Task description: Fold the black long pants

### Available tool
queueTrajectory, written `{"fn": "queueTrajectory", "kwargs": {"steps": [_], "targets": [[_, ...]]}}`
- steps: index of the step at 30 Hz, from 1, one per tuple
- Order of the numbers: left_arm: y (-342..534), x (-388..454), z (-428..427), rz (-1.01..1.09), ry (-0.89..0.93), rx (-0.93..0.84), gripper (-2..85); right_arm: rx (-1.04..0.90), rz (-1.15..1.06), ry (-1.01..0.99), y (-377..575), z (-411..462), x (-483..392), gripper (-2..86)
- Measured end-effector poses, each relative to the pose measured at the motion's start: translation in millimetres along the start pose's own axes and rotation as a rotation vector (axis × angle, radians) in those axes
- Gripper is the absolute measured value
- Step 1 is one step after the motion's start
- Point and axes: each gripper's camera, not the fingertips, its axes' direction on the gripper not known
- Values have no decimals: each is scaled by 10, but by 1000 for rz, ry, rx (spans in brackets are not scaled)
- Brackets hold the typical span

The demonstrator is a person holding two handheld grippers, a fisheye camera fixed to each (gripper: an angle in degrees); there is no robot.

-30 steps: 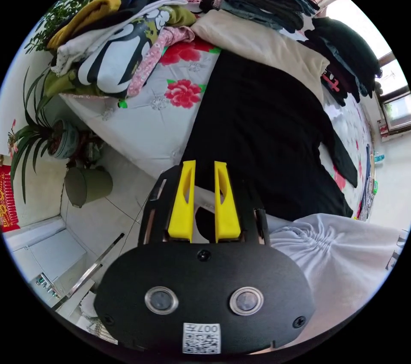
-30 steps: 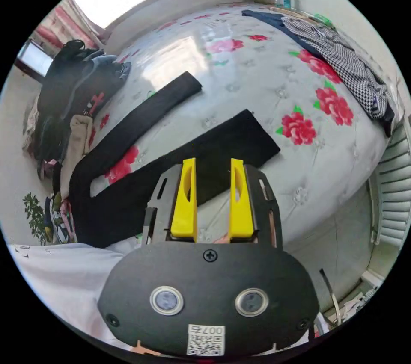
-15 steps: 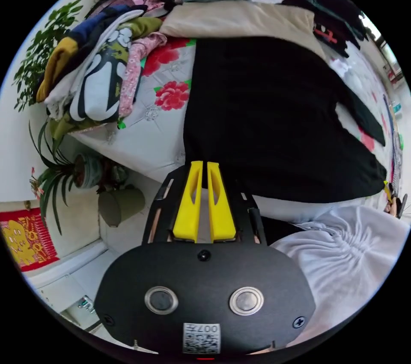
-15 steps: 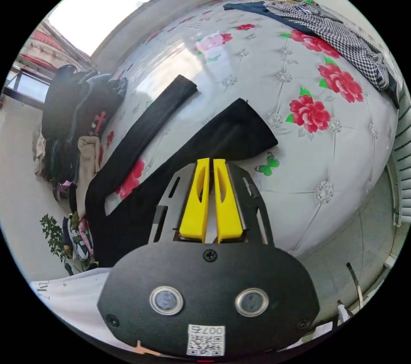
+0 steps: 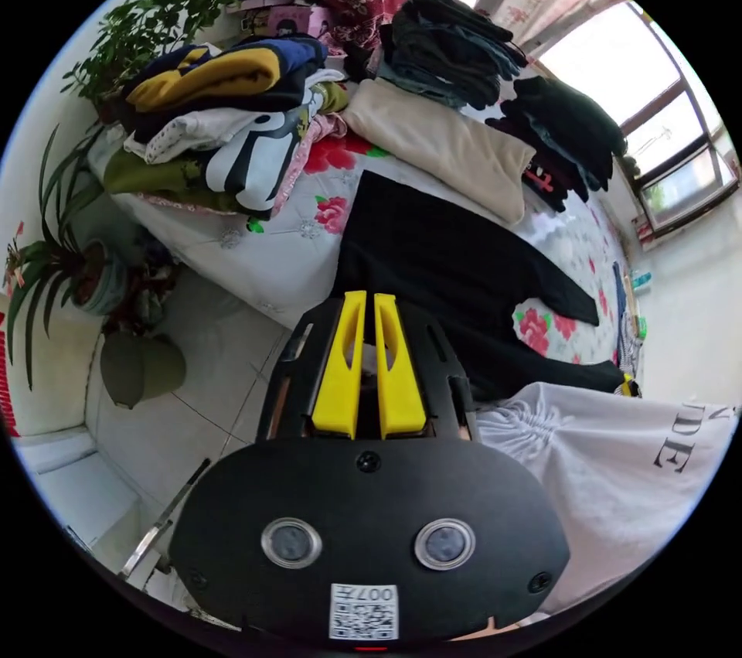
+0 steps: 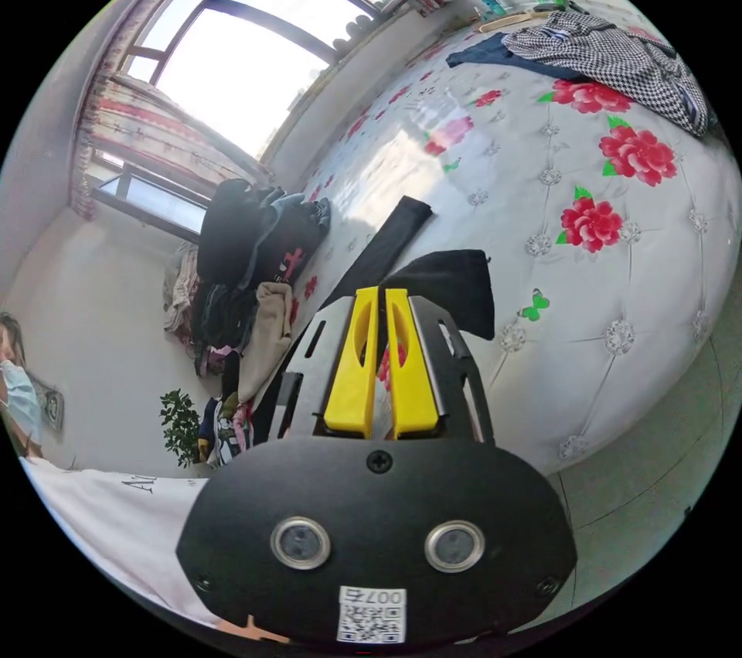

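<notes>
Left gripper (image 5: 368, 302) clamped on black pants (image 5: 456, 264) waistband, right gripper (image 6: 379, 298) clamped on a leg hem, bed (image 6: 618, 287)

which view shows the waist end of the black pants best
The left gripper view: the black pants spread wide from the waist edge by the left gripper. The right gripper view shows mainly the two leg ends.

Both views are looking down close over the bed (image 5: 270, 256) edge from opposite ends, sharing the black pants (image 5: 448, 264).
</notes>
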Motion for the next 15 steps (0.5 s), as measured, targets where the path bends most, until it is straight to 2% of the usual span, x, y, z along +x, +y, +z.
{"fn": "queueTrajectory", "kwargs": {"steps": [7, 12, 15], "targets": [[-539, -119, 103, -53, 111, 25, -7, -23, -47, 91, -307, 337, -456, -1], [-1325, -89, 591, -117, 151, -14, -6, -150, -85, 235, -994, 1423, -1042, 6], [-1801, -7, 1125, -189, 102, -67, -5, -173, -140, 331, -1294, 2175, -1344, 18]]}}
